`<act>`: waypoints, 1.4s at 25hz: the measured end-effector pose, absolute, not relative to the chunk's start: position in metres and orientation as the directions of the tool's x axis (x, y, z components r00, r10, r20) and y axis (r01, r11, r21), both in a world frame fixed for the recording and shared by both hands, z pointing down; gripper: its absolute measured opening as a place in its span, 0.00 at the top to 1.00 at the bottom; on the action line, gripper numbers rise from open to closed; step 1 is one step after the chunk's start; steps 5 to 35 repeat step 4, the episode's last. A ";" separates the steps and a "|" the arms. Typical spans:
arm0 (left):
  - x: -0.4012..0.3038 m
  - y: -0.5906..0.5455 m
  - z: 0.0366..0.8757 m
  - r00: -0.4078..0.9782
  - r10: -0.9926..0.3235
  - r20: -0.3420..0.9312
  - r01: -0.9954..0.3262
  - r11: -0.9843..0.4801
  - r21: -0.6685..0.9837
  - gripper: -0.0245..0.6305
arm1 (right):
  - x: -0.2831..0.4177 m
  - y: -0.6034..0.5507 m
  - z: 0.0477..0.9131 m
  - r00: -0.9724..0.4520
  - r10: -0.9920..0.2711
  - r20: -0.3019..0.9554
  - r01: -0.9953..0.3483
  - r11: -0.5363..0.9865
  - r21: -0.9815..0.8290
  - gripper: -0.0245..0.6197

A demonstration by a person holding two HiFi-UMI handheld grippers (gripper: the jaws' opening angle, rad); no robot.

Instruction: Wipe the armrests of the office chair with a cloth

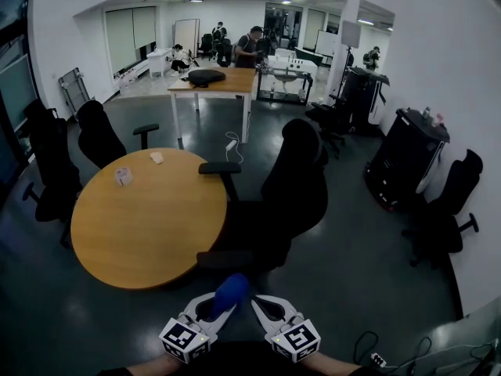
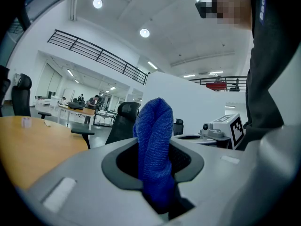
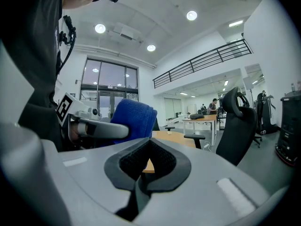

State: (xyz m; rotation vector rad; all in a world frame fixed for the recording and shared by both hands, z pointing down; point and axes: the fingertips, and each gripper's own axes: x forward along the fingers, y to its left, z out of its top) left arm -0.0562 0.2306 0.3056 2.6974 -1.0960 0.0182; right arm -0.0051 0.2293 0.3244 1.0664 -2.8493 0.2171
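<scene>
A black office chair stands just ahead of me beside the round wooden table. Its far armrest reaches over the table edge; its near armrest lies right in front of my grippers. My left gripper is shut on a blue cloth, which sticks up as a folded lump from between the jaws. My right gripper is held beside it, shut with nothing in it. The right gripper view shows the cloth to its left and the chair to its right.
Two small items lie on the round table. More black chairs stand to its left, another at the right near a black cabinet. A rectangular table and people are farther back. Cables lie on the floor at bottom right.
</scene>
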 end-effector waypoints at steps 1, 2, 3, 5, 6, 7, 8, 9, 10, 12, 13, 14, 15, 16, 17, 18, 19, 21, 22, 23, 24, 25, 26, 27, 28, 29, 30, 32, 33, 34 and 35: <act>-0.056 0.231 0.306 0.721 -0.687 0.098 -0.689 -0.694 0.208 0.76 | -0.005 0.230 0.325 -0.752 -0.645 0.135 -0.658 0.746 -0.102 0.96; -0.056 0.231 0.306 0.721 -0.686 0.098 -0.689 -0.694 0.209 0.76 | -0.005 0.230 0.325 -0.752 -0.645 0.136 -0.658 0.746 -0.103 0.96; -0.056 0.231 0.307 0.721 -0.685 0.099 -0.689 -0.694 0.209 0.76 | -0.005 0.230 0.325 -0.752 -0.645 0.137 -0.658 0.746 -0.103 0.96; -0.056 0.232 0.307 0.722 -0.685 0.100 -0.688 -0.695 0.209 0.76 | -0.005 0.230 0.326 -0.752 -0.645 0.138 -0.658 0.746 -0.103 0.96; -0.056 0.232 0.307 0.722 -0.685 0.100 -0.688 -0.695 0.209 0.76 | -0.005 0.230 0.326 -0.752 -0.645 0.138 -0.658 0.746 -0.103 0.96; -0.056 0.232 0.307 0.722 -0.685 0.100 -0.688 -0.695 0.209 0.76 | -0.005 0.230 0.326 -0.752 -0.645 0.138 -0.658 0.746 -0.103 0.96; -0.056 0.232 0.307 0.722 -0.685 0.100 -0.688 -0.695 0.209 0.76 | -0.005 0.230 0.326 -0.752 -0.645 0.138 -0.658 0.746 -0.103 0.96; -0.056 0.232 0.307 0.722 -0.685 0.100 -0.688 -0.695 0.209 0.76 | -0.005 0.230 0.326 -0.752 -0.645 0.138 -0.658 0.746 -0.103 0.96; -0.056 0.232 0.307 0.722 -0.685 0.100 -0.688 -0.695 0.209 0.76 | -0.005 0.230 0.326 -0.752 -0.645 0.138 -0.658 0.746 -0.103 0.96; -0.056 0.232 0.307 0.722 -0.685 0.100 -0.688 -0.695 0.209 0.76 | -0.005 0.230 0.326 -0.752 -0.645 0.138 -0.658 0.746 -0.103 0.96; -0.056 0.232 0.307 0.722 -0.685 0.100 -0.688 -0.695 0.209 0.76 | -0.005 0.230 0.326 -0.752 -0.645 0.138 -0.658 0.746 -0.103 0.96; -0.056 0.232 0.307 0.722 -0.685 0.100 -0.688 -0.695 0.209 0.76 | -0.005 0.230 0.326 -0.752 -0.645 0.138 -0.658 0.746 -0.103 0.96; -0.056 0.232 0.307 0.722 -0.685 0.100 -0.688 -0.695 0.209 0.76 | -0.005 0.230 0.326 -0.752 -0.645 0.138 -0.658 0.746 -0.103 0.96; -0.056 0.232 0.307 0.722 -0.685 0.100 -0.688 -0.695 0.209 0.76 | -0.005 0.230 0.326 -0.752 -0.645 0.138 -0.658 0.746 -0.103 0.96; -0.056 0.232 0.307 0.722 -0.685 0.100 -0.688 -0.695 0.209 0.76 | -0.005 0.230 0.326 -0.752 -0.645 0.138 -0.658 0.746 -0.103 0.96; -0.056 0.232 0.307 0.722 -0.685 0.100 -0.688 -0.695 0.209 0.76 | -0.005 0.230 0.326 -0.752 -0.645 0.138 -0.658 0.746 -0.103 0.96; -0.056 0.232 0.307 0.722 -0.685 0.100 -0.688 -0.695 0.209 0.76 | -0.005 0.230 0.326 -0.752 -0.645 0.138 -0.658 0.746 -0.103 0.96; -0.056 0.232 0.307 0.722 -0.685 0.100 -0.688 -0.695 0.209 0.76 | -0.005 0.230 0.326 -0.752 -0.645 0.138 -0.658 0.746 -0.103 0.96; -0.056 0.232 0.307 0.722 -0.685 0.100 -0.688 -0.695 0.209 0.76 | -0.005 0.230 0.326 -0.752 -0.645 0.138 -0.658 0.746 -0.103 0.96; -0.056 0.232 0.307 0.722 -0.685 0.100 -0.688 -0.695 0.209 0.76 | -0.005 0.230 0.326 -0.752 -0.645 0.138 -0.658 0.746 -0.103 0.96; -0.056 0.232 0.307 0.722 -0.685 0.100 -0.688 -0.695 0.209 0.76 | -0.005 0.230 0.326 -0.752 -0.645 0.138 -0.658 0.746 -0.103 0.96; -0.056 0.232 0.307 0.722 -0.685 0.100 -0.688 -0.695 0.209 0.76 | -0.005 0.230 0.326 -0.752 -0.645 0.138 -0.658 0.746 -0.103 0.96; -0.056 0.232 0.307 0.722 -0.685 0.100 -0.688 -0.695 0.209 0.76 | -0.005 0.230 0.326 -0.752 -0.645 0.138 -0.658 0.746 -0.103 0.96; -0.056 0.232 0.307 0.722 -0.685 0.100 -0.688 -0.695 0.209 0.76 | -0.005 0.230 0.326 -0.752 -0.645 0.138 -0.658 0.746 -0.103 0.96; -0.056 0.232 0.307 0.722 -0.685 0.100 -0.688 -0.695 0.209 0.76 | -0.005 0.230 0.326 -0.752 -0.645 0.138 -0.658 0.746 -0.103 0.96; -0.056 0.232 0.307 0.722 -0.685 0.100 -0.688 -0.695 0.209 0.76 | -0.005 0.230 0.326 -0.752 -0.645 0.138 -0.658 0.746 -0.103 0.96; -0.056 0.232 0.307 0.722 -0.685 0.100 -0.688 -0.695 0.209 0.76 | -0.005 0.230 0.326 -0.752 -0.645 0.138 -0.658 0.746 -0.103 0.96; -0.056 0.232 0.307 0.722 -0.685 0.100 -0.688 -0.695 0.209 0.76 | -0.005 0.230 0.326 -0.752 -0.645 0.138 -0.658 0.746 -0.103 0.96; -0.056 0.232 0.307 0.722 -0.685 0.100 -0.688 -0.695 0.209 0.76 | -0.005 0.230 0.326 -0.752 -0.645 0.138 -0.658 0.746 -0.103 0.96; -0.056 0.232 0.307 0.722 -0.685 0.100 -0.688 -0.695 0.209 0.76 | -0.005 0.230 0.326 -0.752 -0.645 0.138 -0.658 0.746 -0.103 0.96; -0.056 0.232 0.307 0.722 -0.685 0.100 -0.688 -0.695 0.209 0.76 | -0.005 0.230 0.326 -0.752 -0.645 0.138 -0.658 0.746 -0.103 0.96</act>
